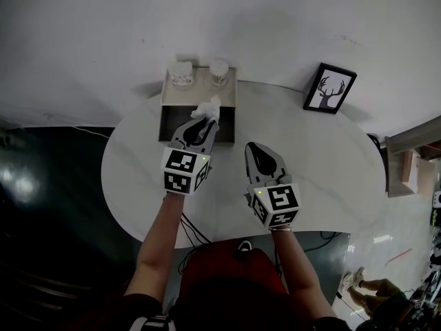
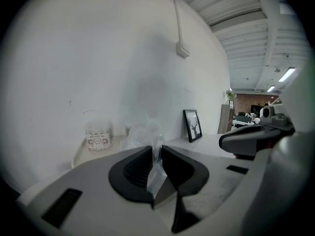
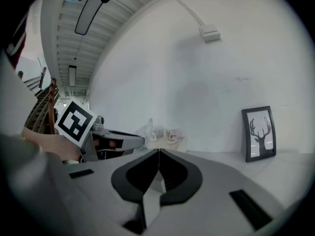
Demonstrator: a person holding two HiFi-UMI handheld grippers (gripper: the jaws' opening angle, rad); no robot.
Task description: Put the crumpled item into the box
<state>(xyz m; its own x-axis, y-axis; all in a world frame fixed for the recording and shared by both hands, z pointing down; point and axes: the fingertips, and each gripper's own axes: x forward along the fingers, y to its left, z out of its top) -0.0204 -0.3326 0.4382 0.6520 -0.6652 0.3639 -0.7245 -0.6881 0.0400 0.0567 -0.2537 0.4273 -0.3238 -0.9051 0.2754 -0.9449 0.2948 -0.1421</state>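
A crumpled white, half-clear wrapper (image 1: 207,108) (image 2: 145,134) is pinched in my left gripper (image 1: 204,124) (image 2: 156,157), which is shut on it and hovers over the open brown box (image 1: 171,118) at the table's far edge. The wrapper sticks up past the jaw tips, above the box's inside. My right gripper (image 1: 254,147) (image 3: 158,154) is shut with nothing in it, held over the white table to the right of the box. The right gripper view shows the left gripper with the wrapper (image 3: 143,130) at its tip.
Two small white jars (image 1: 182,73) (image 1: 220,69) stand on the box's far ledge by the wall. A framed deer picture (image 1: 329,88) leans at the table's far right. The round white table (image 1: 331,178) ends near my body; dark floor lies to the left.
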